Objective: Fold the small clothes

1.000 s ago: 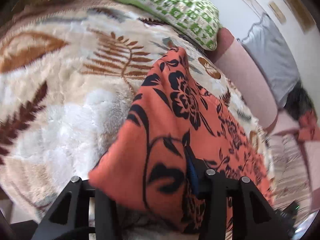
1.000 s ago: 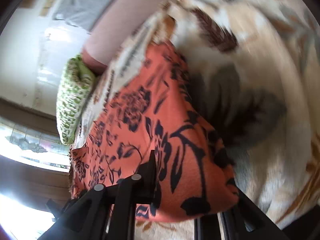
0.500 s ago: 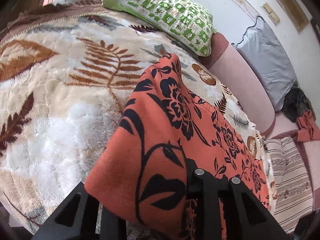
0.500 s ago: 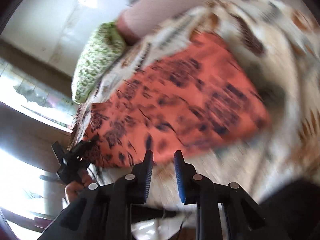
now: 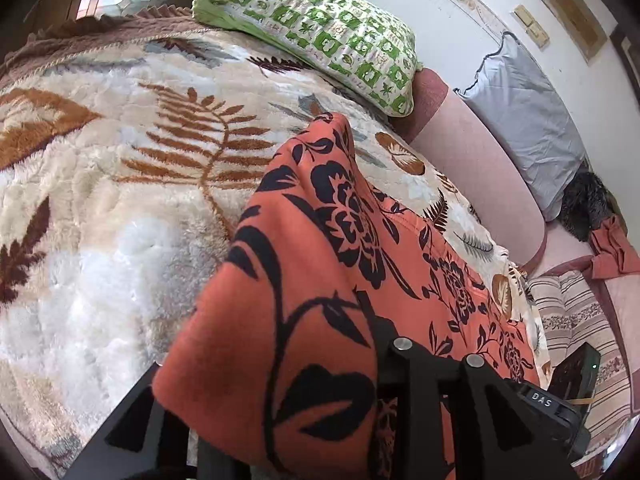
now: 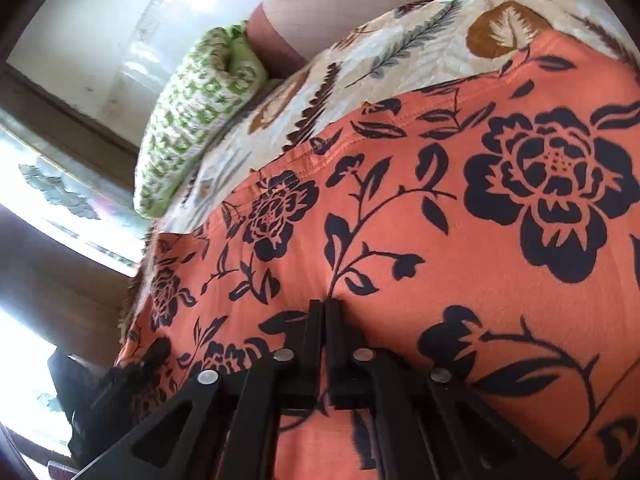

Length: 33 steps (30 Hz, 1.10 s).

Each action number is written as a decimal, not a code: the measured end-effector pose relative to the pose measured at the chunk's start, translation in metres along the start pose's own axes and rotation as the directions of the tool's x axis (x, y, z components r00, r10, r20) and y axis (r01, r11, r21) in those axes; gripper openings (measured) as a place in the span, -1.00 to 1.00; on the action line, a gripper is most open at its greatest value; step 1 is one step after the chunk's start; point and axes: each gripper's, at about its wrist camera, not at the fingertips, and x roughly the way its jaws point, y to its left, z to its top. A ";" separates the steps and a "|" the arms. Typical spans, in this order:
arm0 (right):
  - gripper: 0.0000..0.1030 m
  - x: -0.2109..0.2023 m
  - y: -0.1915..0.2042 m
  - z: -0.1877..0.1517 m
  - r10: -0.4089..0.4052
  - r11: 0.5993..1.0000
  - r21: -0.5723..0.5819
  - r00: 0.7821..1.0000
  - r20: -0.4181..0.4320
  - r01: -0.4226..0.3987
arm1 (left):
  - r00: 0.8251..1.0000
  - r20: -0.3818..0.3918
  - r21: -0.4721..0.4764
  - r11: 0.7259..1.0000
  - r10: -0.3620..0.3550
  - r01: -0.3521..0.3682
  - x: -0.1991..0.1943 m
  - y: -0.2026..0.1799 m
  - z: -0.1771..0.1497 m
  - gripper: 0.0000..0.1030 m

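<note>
— Where is the orange garment with the black flower print (image 5: 320, 248)?

— Spread across the plush cream blanket with brown fern leaves (image 5: 120, 200) that covers the bed. One end is lifted off the blanket and drapes over the left gripper (image 5: 280, 392).

— Is that gripper holding it?

— Cloth lies between its jaws and hides one of them. The jaws are opening slightly, and whether they still press the fabric I cannot tell.

— And the right gripper (image 6: 324, 312)?

— Its jaws are clenched together, tips resting against the garment (image 6: 440, 220). Whether a fold of cloth is pinched between them I cannot tell.

— What else is around?

— A green-and-white patterned pillow (image 5: 320, 36) at the blanket's far edge, beside a pink padded headboard (image 5: 480, 168). A grey pillow (image 5: 528, 120) leans on the wall past it.
</note>
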 end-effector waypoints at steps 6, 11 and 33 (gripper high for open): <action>-1.00 0.004 0.002 -0.001 -0.014 0.996 -0.090 1.000 -0.020 0.012 | 0.998 0.058 0.070 0.997 0.005 -0.009 -0.012 -0.020 0.000 -0.47; -0.99 0.009 0.015 -0.003 -0.080 0.982 -0.172 0.997 -0.011 0.077 | 0.995 0.098 0.221 0.975 0.003 -0.025 -0.029 -0.059 0.001 -0.50; 0.13 -0.120 -0.157 0.091 0.468 0.785 0.447 0.883 0.025 -0.429 | 0.979 -0.202 0.678 0.719 -0.018 0.153 0.054 -0.317 -0.123 -0.50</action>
